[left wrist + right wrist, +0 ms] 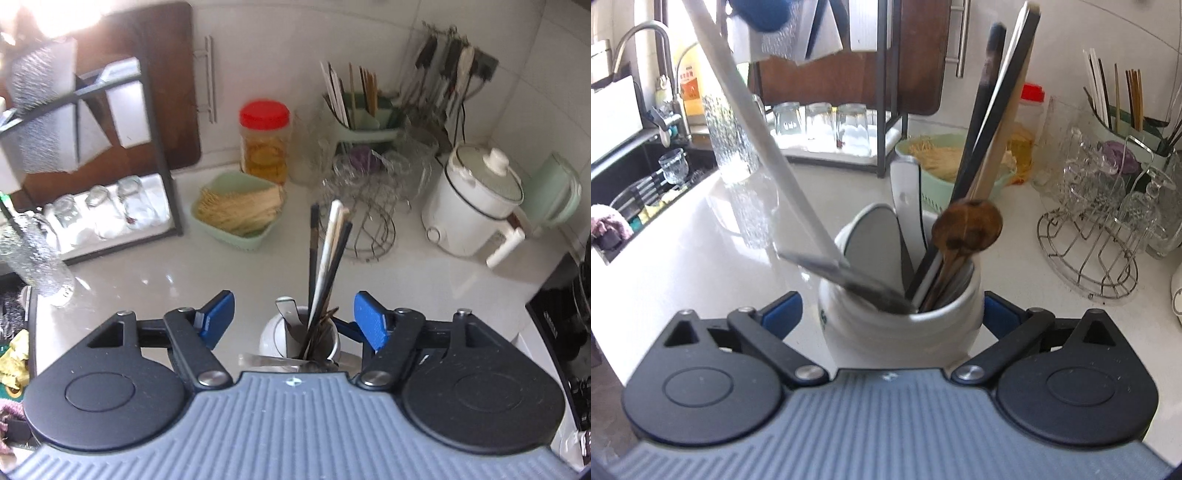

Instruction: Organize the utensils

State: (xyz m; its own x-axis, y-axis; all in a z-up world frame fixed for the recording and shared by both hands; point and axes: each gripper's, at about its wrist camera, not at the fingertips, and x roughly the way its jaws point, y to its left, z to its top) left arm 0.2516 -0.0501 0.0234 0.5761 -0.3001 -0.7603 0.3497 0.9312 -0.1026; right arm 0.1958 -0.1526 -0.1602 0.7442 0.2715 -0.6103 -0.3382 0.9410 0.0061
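A white ceramic jar (pixel 897 325) stands on the white counter and holds the utensils. In it are dark and pale chopsticks (pixel 993 122), a wooden spoon (pixel 967 225), a white ceramic spoon (pixel 875 243) and a white-handled utensil (pixel 757 129) that leans left. My right gripper (pixel 891 310) is open wide, with the jar between its fingers and a gap on the left side. My left gripper (pixel 293 317) is open above the jar (pixel 273 336), and the chopsticks (pixel 328 251) rise between its blue fingers without touching them. A metal utensil (pixel 288 363) shows at the jar's near side.
A green basket of thin sticks (pixel 236 214), a red-lidded jar (pixel 264 142) and a green drainer with more chopsticks (pixel 365 118) stand behind. A wire rack of glasses (pixel 369 206) and a white electric pot (pixel 472 206) are at the right. A black shelf with tumblers (pixel 110 206) and the sink (pixel 635 184) are at the left.
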